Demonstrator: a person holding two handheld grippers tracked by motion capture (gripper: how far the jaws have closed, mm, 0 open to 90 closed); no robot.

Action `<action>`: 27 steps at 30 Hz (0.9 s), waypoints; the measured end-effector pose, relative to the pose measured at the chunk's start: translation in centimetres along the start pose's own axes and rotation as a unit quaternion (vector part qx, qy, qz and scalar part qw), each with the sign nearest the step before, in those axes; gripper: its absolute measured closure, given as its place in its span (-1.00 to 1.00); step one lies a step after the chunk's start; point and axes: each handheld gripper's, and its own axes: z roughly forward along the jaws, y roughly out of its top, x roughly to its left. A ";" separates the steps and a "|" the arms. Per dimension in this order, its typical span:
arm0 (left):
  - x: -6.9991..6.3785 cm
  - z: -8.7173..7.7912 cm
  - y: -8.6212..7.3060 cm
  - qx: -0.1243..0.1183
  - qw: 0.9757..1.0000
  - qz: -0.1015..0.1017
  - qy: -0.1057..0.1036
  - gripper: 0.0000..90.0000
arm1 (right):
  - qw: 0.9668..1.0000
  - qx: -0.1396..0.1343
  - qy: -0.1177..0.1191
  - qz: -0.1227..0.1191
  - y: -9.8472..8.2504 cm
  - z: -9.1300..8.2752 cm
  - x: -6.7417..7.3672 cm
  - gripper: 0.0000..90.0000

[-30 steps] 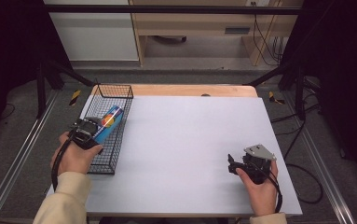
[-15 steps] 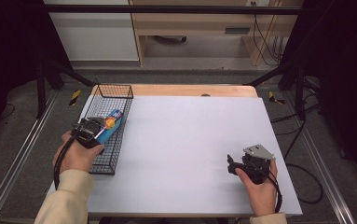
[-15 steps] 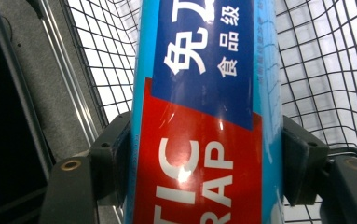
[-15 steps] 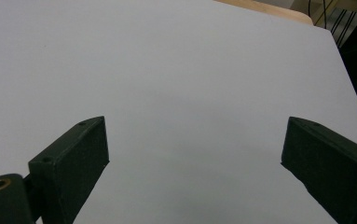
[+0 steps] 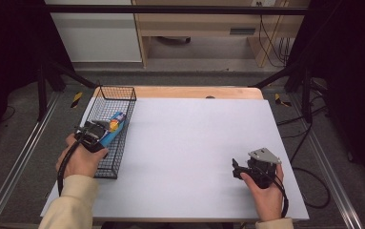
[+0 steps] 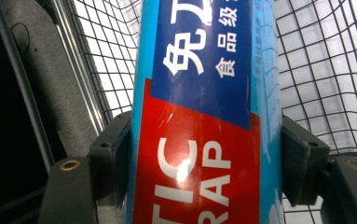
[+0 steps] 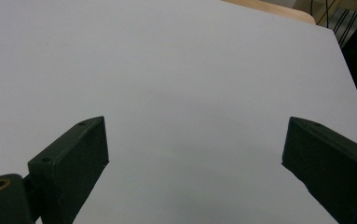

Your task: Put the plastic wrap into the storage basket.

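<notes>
over the wire basket (image 5: pixel 107 164) at the tabletop's (image 5: pixel 194 143) left edge, the left tongs (image 5: pixel 96 135) clamp the blue plastic-wrap box (image 6: pixel 199 116), while the right tongs (image 5: pixel 237 169) gape wide, holding nothing.

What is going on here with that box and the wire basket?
A person at a white table holds a claw tool in each hand. The left claw is clamped on a blue and red plastic-wrap box, holding it inside the black wire basket at the table's left edge. The right claw rests open over bare tabletop with nothing between its jaws.
</notes>
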 end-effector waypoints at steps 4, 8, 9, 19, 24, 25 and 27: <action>-0.1 -0.2 -0.1 -0.020 1.000 -0.003 0.002 -0.34 | 1.000 0.001 0.000 0.000 0.0 0.0 -0.2 -0.84; 0.0 -0.5 -0.3 -0.042 0.999 -0.012 0.000 -0.43 | 1.000 0.001 0.000 -0.001 -0.1 0.0 -0.2 -0.84; -0.1 -0.6 -0.4 -0.048 0.999 -0.011 0.000 -0.46 | 1.000 0.001 0.000 0.000 -0.1 0.0 -0.2 -0.85; -0.6 -3.6 -1.1 -0.151 0.988 -0.012 0.014 -0.81 | 1.000 -0.005 -0.006 -0.001 0.0 -0.2 -0.4 -0.88; -1.1 -5.6 -1.3 -0.217 0.976 -0.010 -0.022 -0.86 | 1.000 -0.013 -0.011 -0.004 0.0 -0.4 -0.6 -0.89; -1.3 -6.0 -1.3 -0.231 0.972 -0.007 -0.030 -0.86 | 1.000 -0.013 -0.011 -0.004 0.0 -0.4 -0.6 -0.89; -1.7 -6.7 -1.2 -0.256 0.965 0.001 -0.055 -0.89 | 1.000 -0.017 -0.011 -0.005 0.1 -0.4 -0.6 -0.90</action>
